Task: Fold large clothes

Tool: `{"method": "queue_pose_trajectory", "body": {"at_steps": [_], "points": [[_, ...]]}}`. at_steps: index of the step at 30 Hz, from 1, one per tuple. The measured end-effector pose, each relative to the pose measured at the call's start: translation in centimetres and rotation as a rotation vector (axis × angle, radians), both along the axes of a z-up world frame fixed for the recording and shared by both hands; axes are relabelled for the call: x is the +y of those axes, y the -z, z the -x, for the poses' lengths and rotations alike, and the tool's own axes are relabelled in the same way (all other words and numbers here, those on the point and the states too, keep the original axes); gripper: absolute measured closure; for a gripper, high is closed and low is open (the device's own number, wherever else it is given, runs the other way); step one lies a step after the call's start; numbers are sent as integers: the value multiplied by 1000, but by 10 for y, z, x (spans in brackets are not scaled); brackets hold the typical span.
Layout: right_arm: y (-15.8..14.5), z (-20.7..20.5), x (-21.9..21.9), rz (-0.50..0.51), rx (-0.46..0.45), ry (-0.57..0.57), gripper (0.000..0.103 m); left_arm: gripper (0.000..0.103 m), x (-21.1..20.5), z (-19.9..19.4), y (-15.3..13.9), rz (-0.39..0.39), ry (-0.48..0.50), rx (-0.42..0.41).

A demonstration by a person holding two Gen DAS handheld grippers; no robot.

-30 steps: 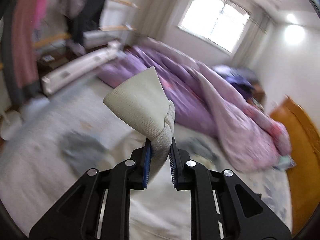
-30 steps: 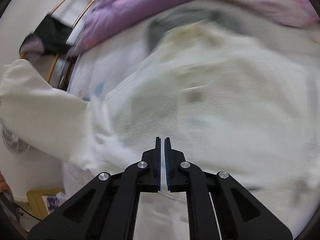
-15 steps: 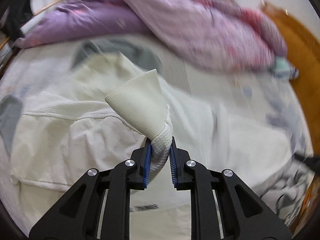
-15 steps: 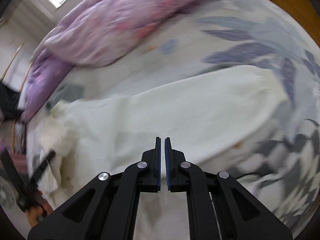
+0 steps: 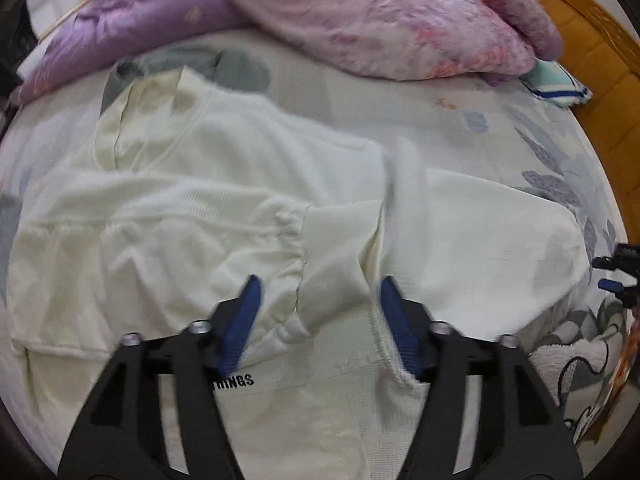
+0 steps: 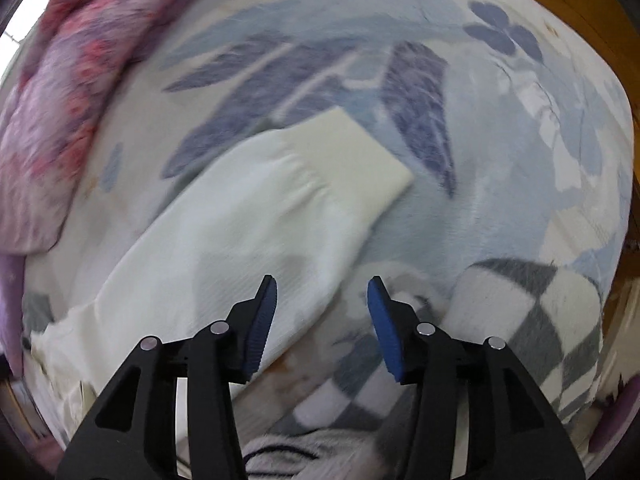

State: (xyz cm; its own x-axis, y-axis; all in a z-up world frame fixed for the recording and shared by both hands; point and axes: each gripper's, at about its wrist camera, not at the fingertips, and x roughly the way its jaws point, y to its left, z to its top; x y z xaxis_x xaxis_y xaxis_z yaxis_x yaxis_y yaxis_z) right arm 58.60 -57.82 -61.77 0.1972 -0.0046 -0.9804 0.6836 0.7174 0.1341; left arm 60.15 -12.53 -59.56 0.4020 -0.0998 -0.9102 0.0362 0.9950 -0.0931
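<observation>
A bed (image 5: 472, 92) with a pale leaf-print sheet fills both views, and one large cream sweatshirt (image 5: 224, 184) lies spread across its middle, collar toward the far left, printed hem toward the near edge. One purple-and-pink quilt (image 5: 360, 20) is heaped along the far side of the bed, and one grey-and-white checked blanket (image 6: 532, 312) sits crumpled at the near right. A grey garment (image 5: 240, 66) peeks out from under the sweatshirt's collar, and one small striped cloth (image 5: 556, 88) rests at the far right by the wooden bed frame (image 5: 592, 52).

The step in hand looks like sleeve folding. The left sleeve cuff (image 5: 332, 264) lies folded in across the chest, directly ahead of the left gripper (image 5: 316, 308), whose fingers are spreading and pressing on nothing. The right sleeve (image 6: 248, 240) lies stretched out toward the far right on the sheet, its ribbed cuff flat. The right gripper (image 6: 322, 304) hovers over that sleeve's near edge, its fingers also parting, with only the edge of the cloth beneath them and nothing clamped.

The next move likely calls for the right fingers to drop onto the outstretched sleeve, pinch it near the cuff and carry it left across the body.

Count: one sweatshirt, two sleeves, two grippers, one quilt, one blanket.
</observation>
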Motion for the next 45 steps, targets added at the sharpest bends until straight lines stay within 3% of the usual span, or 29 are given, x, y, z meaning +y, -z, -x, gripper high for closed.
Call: {"method": "queue_pose_trajectory", "body": {"at_steps": [10,11,13,16,20,24,26,29,35,39,45], "points": [[45,-17,-32,-98,80,99,56,38,22,-13,-5,60,-59,10],[47,-16,-32,-97,66,98,58,37,26,-13,-3,62,-67,14],[46,-12,-32,-89,32,107,75,37,33,-17,5,39,-90,45],[28,0,-25,-32,-48,108,86,37,40,-22,27,11,-111,118],[-9,11,-2,108,-138,43,88,38,43,-28,63,5,-107,233],[-59,13,35,211,-266,-27,88,38,41,-34,75,2,-76,259],[-88,14,62,254,-334,-73,88,37,43,-36,74,16,-62,260],[-123,4,111,287,-430,-168,88,37,60,-34,60,106,-77,242],[-170,-7,234,238,-567,-382,89,37,127,-15,9,176,-154,153],[-174,-14,326,149,-607,-496,89,34,187,-2,-14,165,-229,110],[-146,-14,470,-22,-578,-646,89,34,295,24,-36,137,-346,74]]}}
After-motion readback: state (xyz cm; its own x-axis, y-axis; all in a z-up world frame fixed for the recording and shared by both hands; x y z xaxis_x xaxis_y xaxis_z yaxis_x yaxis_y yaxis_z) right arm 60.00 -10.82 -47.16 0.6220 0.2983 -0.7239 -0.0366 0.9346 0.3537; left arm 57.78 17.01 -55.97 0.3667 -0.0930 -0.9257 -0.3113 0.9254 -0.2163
